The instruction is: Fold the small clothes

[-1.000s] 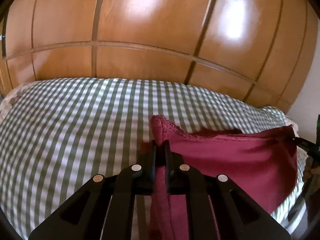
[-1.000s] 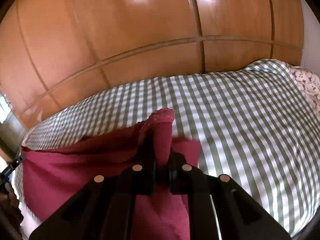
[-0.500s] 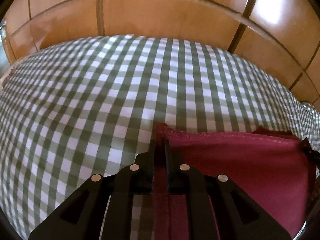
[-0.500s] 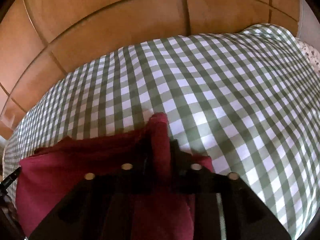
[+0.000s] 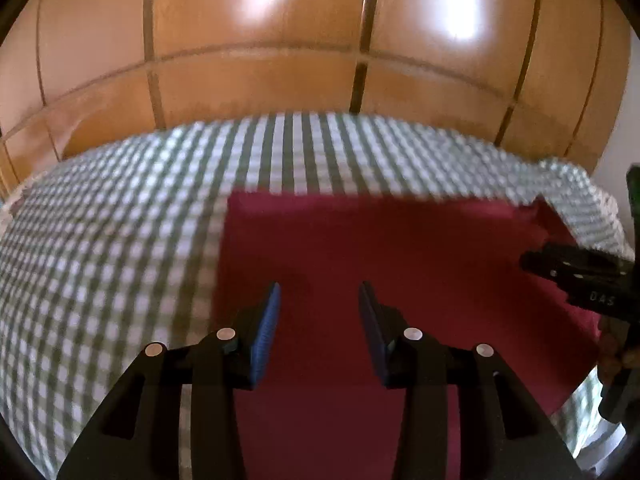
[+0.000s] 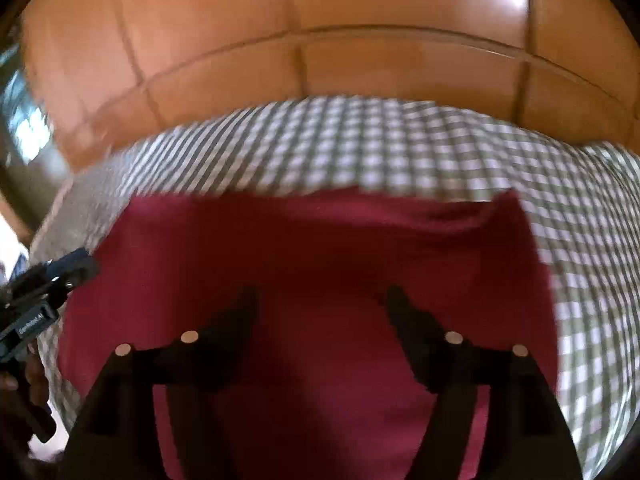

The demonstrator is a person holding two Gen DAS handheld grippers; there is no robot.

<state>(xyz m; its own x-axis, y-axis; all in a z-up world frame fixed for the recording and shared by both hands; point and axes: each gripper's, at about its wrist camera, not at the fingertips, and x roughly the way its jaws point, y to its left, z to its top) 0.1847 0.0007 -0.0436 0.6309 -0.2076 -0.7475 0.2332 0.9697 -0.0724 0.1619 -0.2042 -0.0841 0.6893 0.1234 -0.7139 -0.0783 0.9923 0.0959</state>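
The maroon garment (image 5: pixel 400 264) is being released beneath both opening, empty tongs (image 5: pixel 319 300) (image 6: pixel 320 300); a fresh edge probably needs gripping next.

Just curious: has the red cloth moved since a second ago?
Yes. The red cloth dropped from the jaws and now lies flat on the checked bedcover.

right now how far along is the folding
Done: the red garment lies flat on the checked sheet, its far edge straight, so one fold looks laid. In hand: nothing; the left tool and right tool are opening with no cloth pinched. Left: probably another fold, since it lies wide.
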